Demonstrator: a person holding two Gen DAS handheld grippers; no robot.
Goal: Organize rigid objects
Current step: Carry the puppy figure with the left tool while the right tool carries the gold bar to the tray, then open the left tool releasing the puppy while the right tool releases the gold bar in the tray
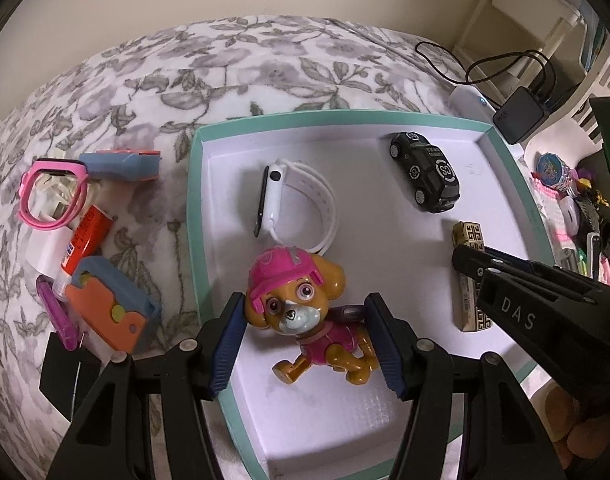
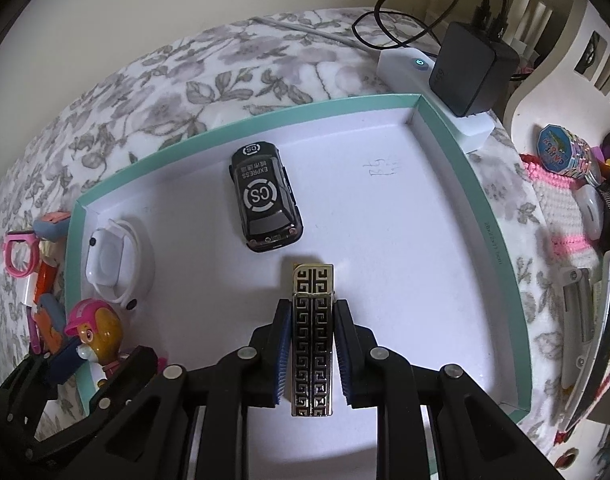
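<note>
Lying between right gripper (image 2: 311, 350) pads: patterned bar (image 2: 312, 336), clamped.

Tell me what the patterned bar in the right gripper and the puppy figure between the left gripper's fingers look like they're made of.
Patterned bar: probably polished metal or metal-plated, since its silvery key-pattern lines glint against black inlay. Puppy figure: looks like glossy moulded plastic, with smooth painted colours and bright highlights on the pink cap and tan head.
</note>
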